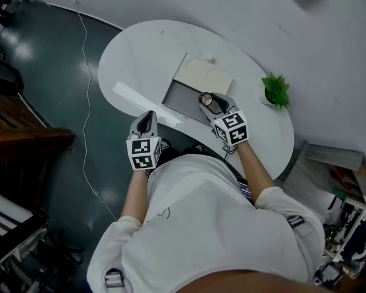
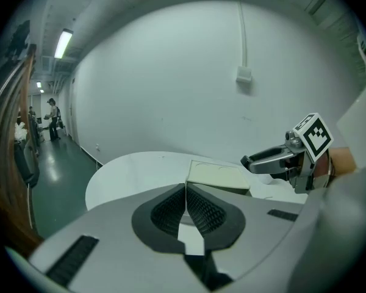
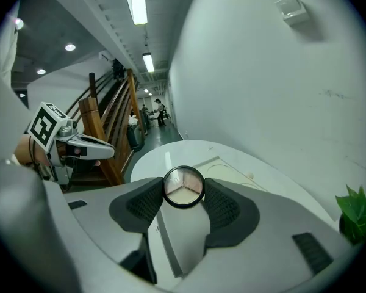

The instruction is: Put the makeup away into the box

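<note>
A round black-rimmed makeup compact [image 3: 183, 187] with pale powder sections sits clamped between my right gripper's [image 3: 183, 191] pads. In the head view that compact [image 1: 206, 98] hangs over the near part of the box [image 1: 194, 78]. The box is flat, with a cream panel at the back and a grey panel toward me. My left gripper [image 1: 147, 119] is at the table's near edge, left of the box, shut with nothing in it. In the left gripper view its pads [image 2: 198, 209] touch, with the box [image 2: 216, 176] beyond and the right gripper [image 2: 274, 159] at the right.
The white oval table [image 1: 128, 60] carries a small potted green plant [image 1: 276, 90] at its right end and a small pale object [image 1: 210, 58] behind the box. A white cable [image 1: 85, 102] runs over the dark floor on the left. Wooden stairs [image 1: 18, 133] stand further left.
</note>
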`<state>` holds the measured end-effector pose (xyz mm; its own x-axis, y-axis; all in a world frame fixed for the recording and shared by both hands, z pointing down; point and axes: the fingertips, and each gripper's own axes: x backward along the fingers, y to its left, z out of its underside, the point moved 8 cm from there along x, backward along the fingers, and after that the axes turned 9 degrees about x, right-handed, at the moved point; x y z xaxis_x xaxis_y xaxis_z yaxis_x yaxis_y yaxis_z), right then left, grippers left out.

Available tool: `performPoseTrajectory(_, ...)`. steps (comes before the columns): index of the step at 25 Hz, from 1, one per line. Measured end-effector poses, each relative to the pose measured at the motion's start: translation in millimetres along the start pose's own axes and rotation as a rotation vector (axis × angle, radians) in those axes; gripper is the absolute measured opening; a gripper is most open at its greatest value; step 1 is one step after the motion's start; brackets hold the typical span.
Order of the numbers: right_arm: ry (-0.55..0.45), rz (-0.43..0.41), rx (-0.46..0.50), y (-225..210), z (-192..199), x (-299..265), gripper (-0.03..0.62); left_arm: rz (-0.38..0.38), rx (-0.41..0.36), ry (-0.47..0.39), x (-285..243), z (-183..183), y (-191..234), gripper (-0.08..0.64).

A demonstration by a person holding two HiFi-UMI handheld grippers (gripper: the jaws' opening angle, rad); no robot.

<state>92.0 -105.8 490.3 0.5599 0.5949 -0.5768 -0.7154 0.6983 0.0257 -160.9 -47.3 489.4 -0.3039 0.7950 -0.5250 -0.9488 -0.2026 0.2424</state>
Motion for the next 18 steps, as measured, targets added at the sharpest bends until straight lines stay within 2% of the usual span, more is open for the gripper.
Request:
performPoseTrajectory(11,0.044,-0.154,0.114,35,-27,-56,0.212,-0.139,0.118,-0.009,28,24,49,0.023)
performPoseTrajectory(18,0.176,-0.211,0.208,38,-24,-90,0.212,-0.207,0.198,0.007,43,48,73,0.023)
